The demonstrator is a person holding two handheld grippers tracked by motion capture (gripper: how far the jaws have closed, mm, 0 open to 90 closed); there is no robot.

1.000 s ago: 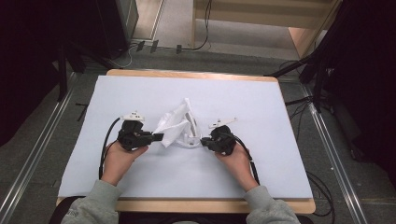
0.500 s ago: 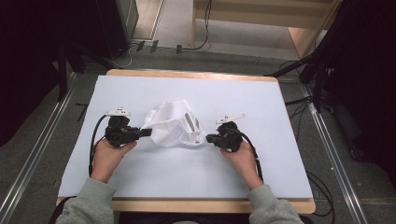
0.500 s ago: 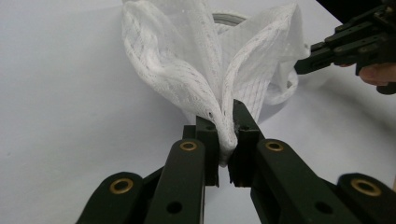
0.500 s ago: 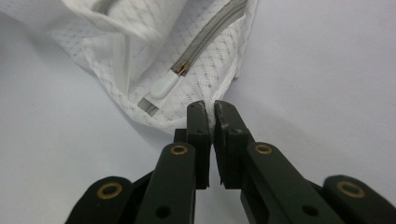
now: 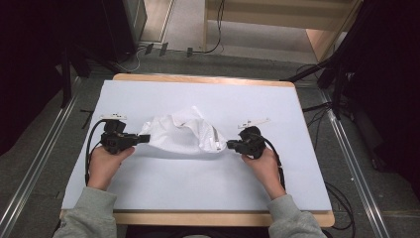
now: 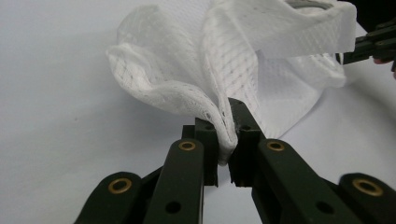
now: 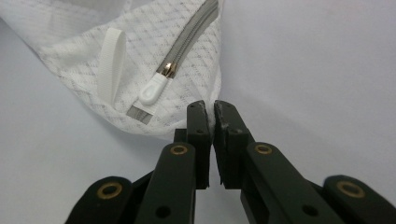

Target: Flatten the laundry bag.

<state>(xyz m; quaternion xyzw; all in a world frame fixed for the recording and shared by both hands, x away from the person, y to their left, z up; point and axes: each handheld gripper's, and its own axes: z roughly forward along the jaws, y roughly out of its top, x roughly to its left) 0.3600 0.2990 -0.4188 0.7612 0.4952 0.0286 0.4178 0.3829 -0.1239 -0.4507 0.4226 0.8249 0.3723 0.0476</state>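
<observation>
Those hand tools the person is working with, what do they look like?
The left gripper and right gripper are black, each with two jointed jaws and brass-coloured pivot pins. A black cable loops from each, a pale plate sits on top. The sleeves are grey.

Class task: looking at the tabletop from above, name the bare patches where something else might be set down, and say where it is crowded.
Free: the far strip of the white sheet behind the mesh bag, and the near strip between the forearms. Crowded: the middle band, where the left gripper and right gripper pinch the bag's two ends.
</observation>
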